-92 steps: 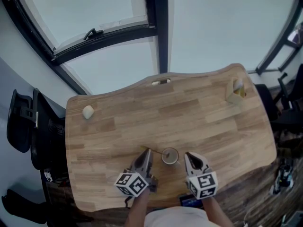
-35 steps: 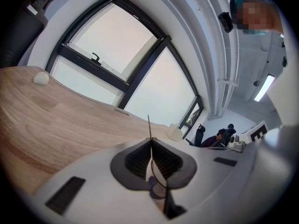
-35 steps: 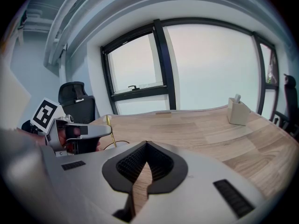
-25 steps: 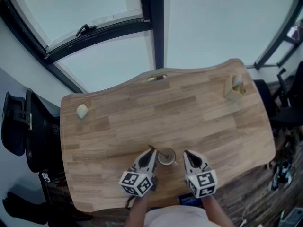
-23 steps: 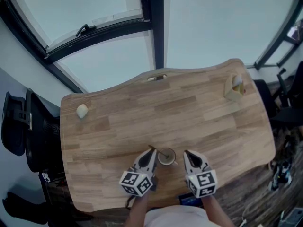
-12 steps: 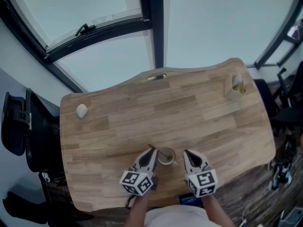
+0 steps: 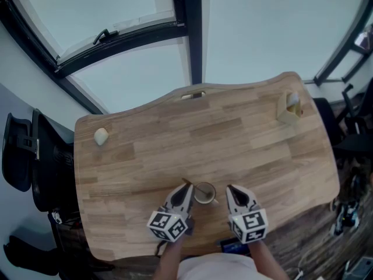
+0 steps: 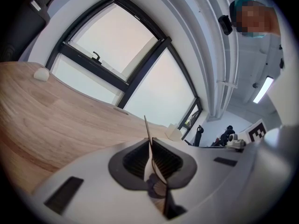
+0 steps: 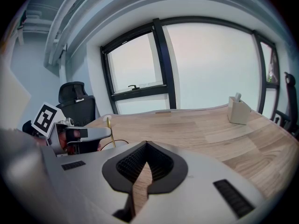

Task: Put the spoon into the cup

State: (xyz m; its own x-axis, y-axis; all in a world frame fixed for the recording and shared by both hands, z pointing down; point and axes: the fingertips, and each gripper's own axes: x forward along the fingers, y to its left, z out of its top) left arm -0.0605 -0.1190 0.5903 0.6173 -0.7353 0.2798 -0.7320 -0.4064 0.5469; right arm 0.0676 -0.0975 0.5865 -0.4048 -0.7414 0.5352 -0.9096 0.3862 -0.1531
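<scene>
A small glass cup (image 7: 204,192) stands near the table's (image 7: 245,150) front edge, between my two grippers. My left gripper (image 7: 185,190) is just left of the cup and shut on a thin gold spoon (image 8: 146,129), whose handle sticks up past the jaws. From the right gripper view the spoon (image 9: 108,125) rises beside the cup's rim (image 9: 115,142). My right gripper (image 7: 231,191) sits just right of the cup, its jaws shut with nothing between them, only wood showing through (image 9: 145,146).
A beige box holder (image 7: 289,109) stands at the table's far right corner. A pale round lump (image 7: 101,136) lies at the far left. A black chair (image 7: 20,150) stands off the left edge. Windows lie beyond the far edge.
Since the earliest frame my left gripper with the spoon has come closer to the cup. Over the last second nothing has visibly moved.
</scene>
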